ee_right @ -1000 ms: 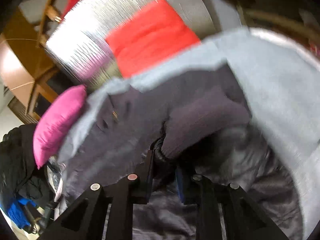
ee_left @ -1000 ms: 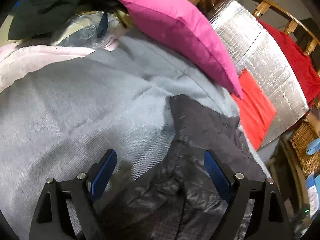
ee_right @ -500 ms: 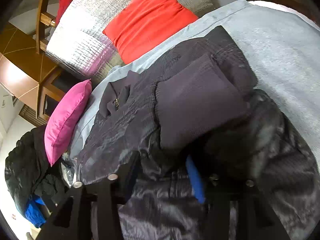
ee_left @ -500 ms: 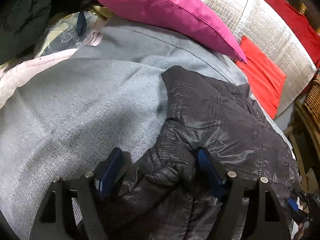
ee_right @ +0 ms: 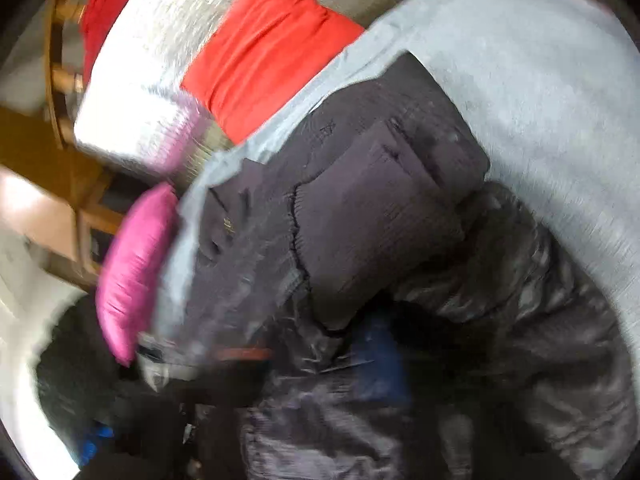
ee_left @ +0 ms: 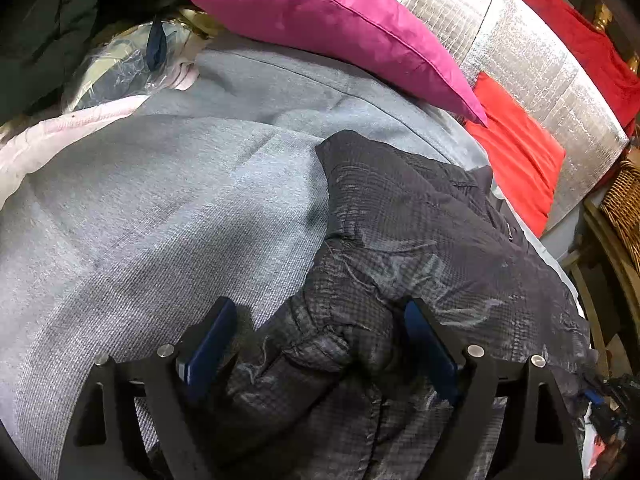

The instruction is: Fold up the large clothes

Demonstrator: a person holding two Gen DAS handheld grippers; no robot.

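Fingers of the left gripper [ee_left: 318, 344] stand wide apart and the jaws are opening. A puffy fold of the dark jacket [ee_left: 420, 248] bulges between them and rests against the right blue pad, but it is not squeezed. The jacket lies on the grey blanket [ee_left: 160, 208], stretching long from the gripper toward the red cushion [ee_left: 516, 156], below the pink pillow [ee_left: 320, 20].

The right wrist view is blurry. The right gripper [ee_right: 344, 356] is closing, with shiny jacket cloth [ee_right: 360, 200] bunched at its blue pad [ee_right: 378, 356]. Whether it pinches the cloth, I cannot tell. The jacket points up toward the red cushion [ee_right: 268, 48].
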